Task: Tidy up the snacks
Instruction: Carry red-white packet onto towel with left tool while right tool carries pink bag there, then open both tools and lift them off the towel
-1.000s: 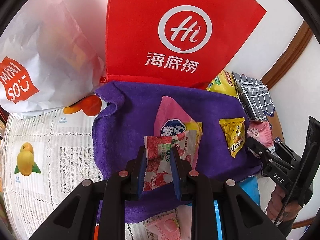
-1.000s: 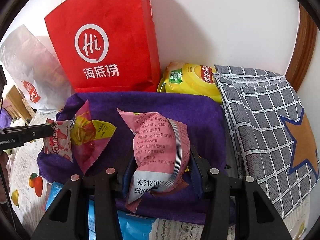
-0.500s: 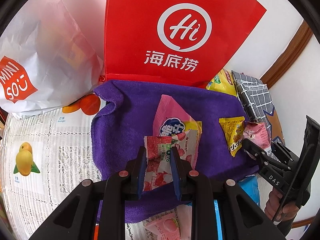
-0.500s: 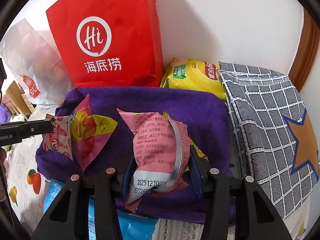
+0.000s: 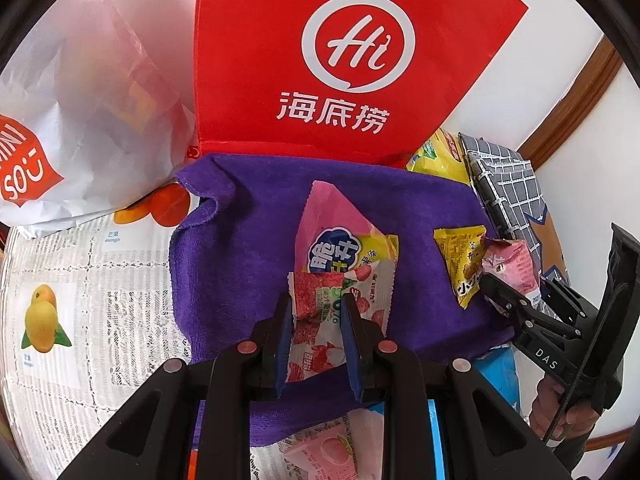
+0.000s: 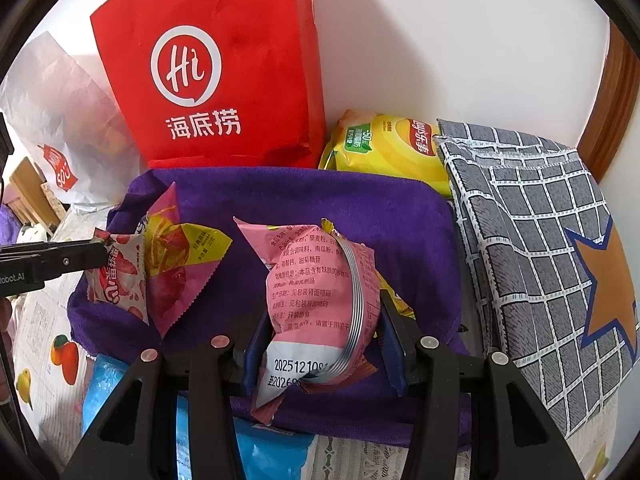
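Behind purple cloth [image 6: 304,196], red bag [image 6: 224,60], chips [image 6: 392,148].

Left gripper [image 5: 316,320] angled down, jaws clamped tight. Right gripper [image 6: 324,332] angled down, jaws part-open, gripping. Hand [image 5: 560,408] on right gripper's handle.
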Available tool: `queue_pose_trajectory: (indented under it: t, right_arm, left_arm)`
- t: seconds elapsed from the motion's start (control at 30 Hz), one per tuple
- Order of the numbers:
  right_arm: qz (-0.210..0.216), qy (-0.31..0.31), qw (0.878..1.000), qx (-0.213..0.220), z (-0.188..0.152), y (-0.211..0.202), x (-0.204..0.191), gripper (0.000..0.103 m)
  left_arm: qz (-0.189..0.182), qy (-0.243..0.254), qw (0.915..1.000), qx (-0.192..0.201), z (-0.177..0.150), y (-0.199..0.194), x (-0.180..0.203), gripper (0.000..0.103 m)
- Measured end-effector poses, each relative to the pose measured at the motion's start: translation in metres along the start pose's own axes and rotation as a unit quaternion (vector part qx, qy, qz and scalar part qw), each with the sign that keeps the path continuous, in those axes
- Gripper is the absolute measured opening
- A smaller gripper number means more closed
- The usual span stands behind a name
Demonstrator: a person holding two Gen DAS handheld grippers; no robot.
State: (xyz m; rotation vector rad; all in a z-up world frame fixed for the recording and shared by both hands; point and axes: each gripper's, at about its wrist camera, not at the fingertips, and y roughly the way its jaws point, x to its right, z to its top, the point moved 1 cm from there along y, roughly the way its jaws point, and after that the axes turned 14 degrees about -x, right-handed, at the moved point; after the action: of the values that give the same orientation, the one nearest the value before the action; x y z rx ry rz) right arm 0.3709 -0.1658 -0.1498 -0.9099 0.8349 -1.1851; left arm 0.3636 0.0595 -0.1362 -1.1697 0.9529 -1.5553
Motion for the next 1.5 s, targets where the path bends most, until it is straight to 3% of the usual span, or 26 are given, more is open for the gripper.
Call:
queue_pose_trajectory:
  t: [0.3,0.5,0.57,0.63,0.73,1.3,1.5]
  right_arm:
    - [-0.001,0.002,1.000,0.000,-0.001,-0.004,0.002,0.051]
    - [-0.009,0.006,1.000,0.007,-0.004,-0.014,0.000,0.067]
    - [-0.012,0.008,1.000,0.011,-0.004,-0.018,0.000,0.067]
    - [-0.011,0.013,1.000,0.013,-0.006,-0.026,0.001,0.067]
    - [-0.013,0.023,0.999,0.019,-0.011,-0.038,0.003,0.067]
    - [-0.055,0.064,0.994,0.069,-0.067,-0.121,0.006,0.067]
    - [-0.089,0.057,0.990,0.091,-0.089,-0.144,0.004,0.067]
  left_arm:
    - [0.001,0.001,1.0000,-0.007,0.000,0.002,0.001,0.023]
    - [0.005,0.009,0.9999,-0.011,0.000,0.000,0.004,0.024]
    - [0.010,0.011,0.9999,-0.008,-0.001,-0.004,0.007,0.030]
    - [0.010,0.015,0.9998,-0.001,-0.002,-0.010,0.009,0.046]
    - [0.012,0.022,0.9995,0.019,-0.005,-0.023,0.013,0.056]
    - [0.004,0.059,0.9935,0.097,-0.030,-0.086,0.049,0.056]
    - [0.002,0.067,0.9927,0.100,-0.047,-0.101,0.063,0.056]
